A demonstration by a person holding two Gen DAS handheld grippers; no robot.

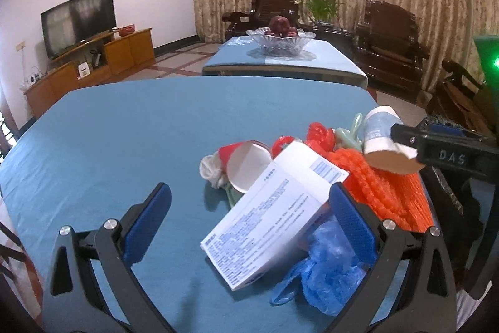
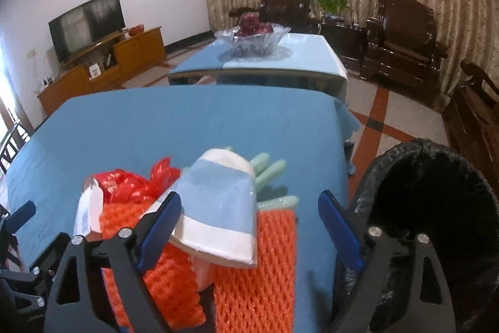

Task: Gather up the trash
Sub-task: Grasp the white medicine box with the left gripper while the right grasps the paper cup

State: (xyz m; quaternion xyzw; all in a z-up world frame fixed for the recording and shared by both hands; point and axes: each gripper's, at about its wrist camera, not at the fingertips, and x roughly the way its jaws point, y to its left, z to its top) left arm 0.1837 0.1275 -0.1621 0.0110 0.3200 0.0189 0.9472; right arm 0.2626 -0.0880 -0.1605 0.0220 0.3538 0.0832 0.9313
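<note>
both grippers tilt down, fingers (image 2: 162, 217) spread.

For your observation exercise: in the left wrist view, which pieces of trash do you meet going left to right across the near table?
Crumpled white tissue → red-and-white paper cup → white printed box → orange foam netting.

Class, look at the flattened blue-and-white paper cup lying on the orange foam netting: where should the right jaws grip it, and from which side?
Grip the paper cup across its flattened body, coming from the near, wide-rim end. It is squashed flat and lies on the orange foam netting rim towards the right gripper, so the open jaws likely straddle its width.
</note>
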